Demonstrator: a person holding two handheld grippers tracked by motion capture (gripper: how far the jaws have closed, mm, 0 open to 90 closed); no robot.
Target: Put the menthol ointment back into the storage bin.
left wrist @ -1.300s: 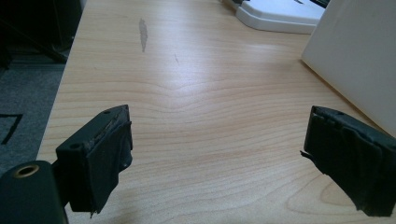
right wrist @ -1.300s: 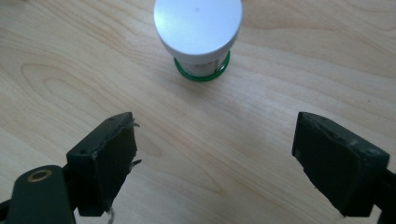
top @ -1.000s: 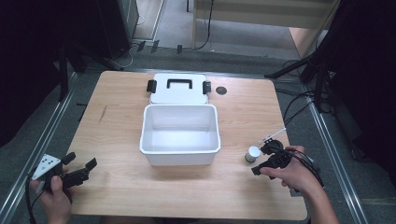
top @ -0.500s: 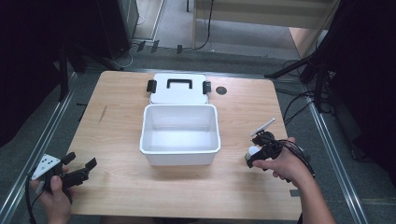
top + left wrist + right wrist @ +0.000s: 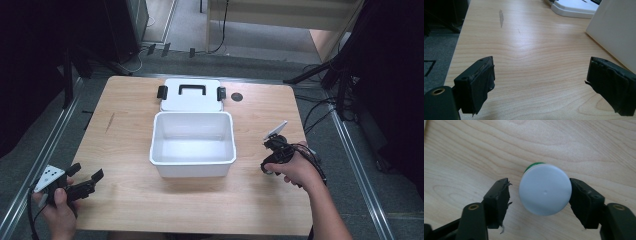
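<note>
a small round container with a white cap (image 5: 545, 192) and green body stands upright on the wooden table (image 5: 586, 142).

Even overhead light, dark surroundings, soft shadows, slightly blurred close-ups.

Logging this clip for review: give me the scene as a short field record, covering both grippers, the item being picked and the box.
right gripper: open, jaws either side of the white-capped bottle; one jaw at the cap, gap at the other
bottle: upright on the wooden table, right of the box
left gripper: open, holding nothing
white box: open
lid: flat behind the box
</note>
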